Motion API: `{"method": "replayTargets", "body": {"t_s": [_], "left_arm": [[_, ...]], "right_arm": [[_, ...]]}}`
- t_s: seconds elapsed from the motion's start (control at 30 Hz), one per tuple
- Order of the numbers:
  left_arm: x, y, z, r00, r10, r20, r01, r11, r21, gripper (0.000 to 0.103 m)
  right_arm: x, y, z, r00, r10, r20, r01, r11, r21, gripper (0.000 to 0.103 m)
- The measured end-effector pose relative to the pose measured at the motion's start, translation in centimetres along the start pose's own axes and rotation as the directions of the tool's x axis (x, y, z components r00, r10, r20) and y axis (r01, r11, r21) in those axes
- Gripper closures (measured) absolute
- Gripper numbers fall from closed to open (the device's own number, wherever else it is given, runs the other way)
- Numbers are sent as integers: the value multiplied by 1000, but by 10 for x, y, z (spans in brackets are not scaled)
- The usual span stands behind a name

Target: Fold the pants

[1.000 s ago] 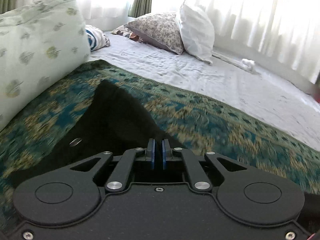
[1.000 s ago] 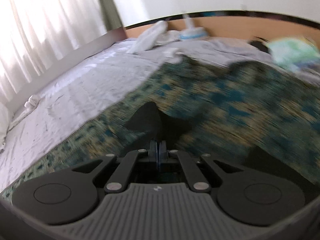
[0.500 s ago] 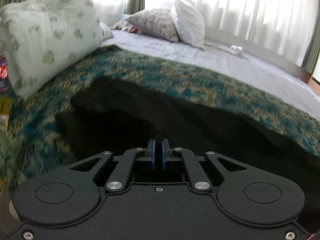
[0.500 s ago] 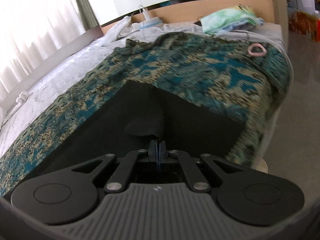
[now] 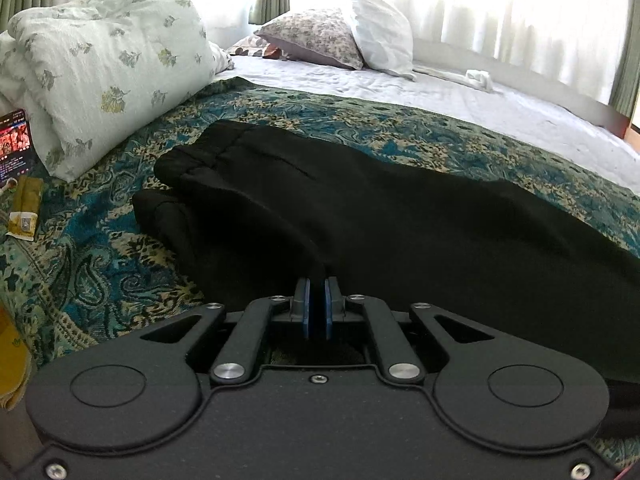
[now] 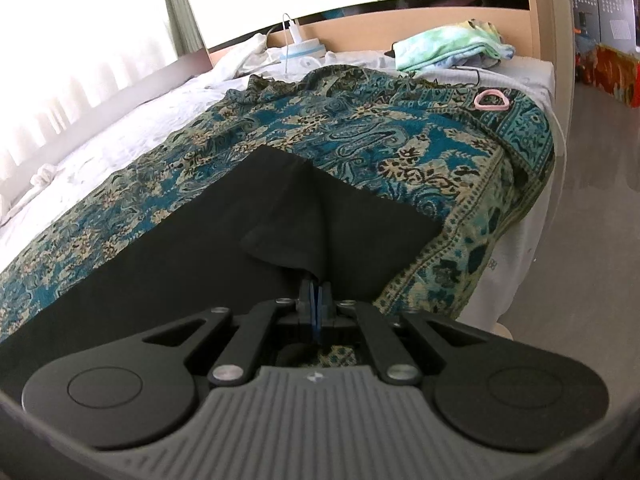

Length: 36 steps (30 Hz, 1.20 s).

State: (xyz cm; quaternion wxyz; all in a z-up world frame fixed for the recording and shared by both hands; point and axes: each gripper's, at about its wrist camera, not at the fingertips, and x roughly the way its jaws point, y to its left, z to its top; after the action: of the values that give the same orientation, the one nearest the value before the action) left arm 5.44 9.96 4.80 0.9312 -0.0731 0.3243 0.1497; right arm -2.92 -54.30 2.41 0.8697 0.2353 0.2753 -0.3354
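Black pants (image 5: 360, 208) lie spread on a teal patterned blanket (image 5: 100, 256) on the bed. The waistband end is at the left in the left wrist view. My left gripper (image 5: 315, 284) is shut on the near edge of the pants, with black cloth pinched between the blue pads. In the right wrist view the leg end of the pants (image 6: 260, 232) lies flat. My right gripper (image 6: 316, 280) is shut on a raised fold of the pants near the cuffs.
A large pale leaf-print pillow (image 5: 100, 68) sits left of the waistband, with more pillows (image 5: 352, 36) behind. A packet (image 5: 24, 212) lies at the blanket's left. A pink ring (image 6: 491, 101) and folded green cloth (image 6: 452, 48) lie beyond the cuffs. The bed edge and floor (image 6: 580, 240) are right.
Both grippers have pulled back toward the near edge of the bed with the cloth in them. The pants now lie spread flat on the blanket.
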Motion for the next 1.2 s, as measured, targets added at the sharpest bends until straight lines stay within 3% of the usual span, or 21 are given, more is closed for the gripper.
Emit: {"method": "replayTargets", "body": {"t_s": [0.27,0.4,0.53,0.7,0.9,1.0,1.07,1.2], "left_arm": [[2,0,-9,1000,12,-5,-11,999,43,94],[4,0,-12,999,41,1,-41,997,61,94],[5,3,-12,999,39,-1,-38,997,66,94],[6,-1,-13,999,46,6,-47,995,86,93],[2,0,-16,1000,21,18,-23,994,106,87],[-3,5,-16,1000,-26,12,25,995,98,71],[-9,8,-17,998,-59,12,58,994,95,56],[-23,19,-15,993,-116,31,112,989,100,45]], "right_arm": [[-8,-7,-6,999,-30,42,32,998,-60,98],[-4,-26,2,986,-145,76,150,987,-62,100],[2,-66,15,976,-208,59,207,978,16,99],[-11,-88,18,981,-180,73,172,980,100,97],[-27,-55,20,994,-62,95,56,996,73,87],[-31,-18,14,997,34,76,-35,999,13,79],[-32,9,6,994,90,61,-87,995,-45,57],[-36,76,-20,982,183,35,-172,961,-216,48]]}}
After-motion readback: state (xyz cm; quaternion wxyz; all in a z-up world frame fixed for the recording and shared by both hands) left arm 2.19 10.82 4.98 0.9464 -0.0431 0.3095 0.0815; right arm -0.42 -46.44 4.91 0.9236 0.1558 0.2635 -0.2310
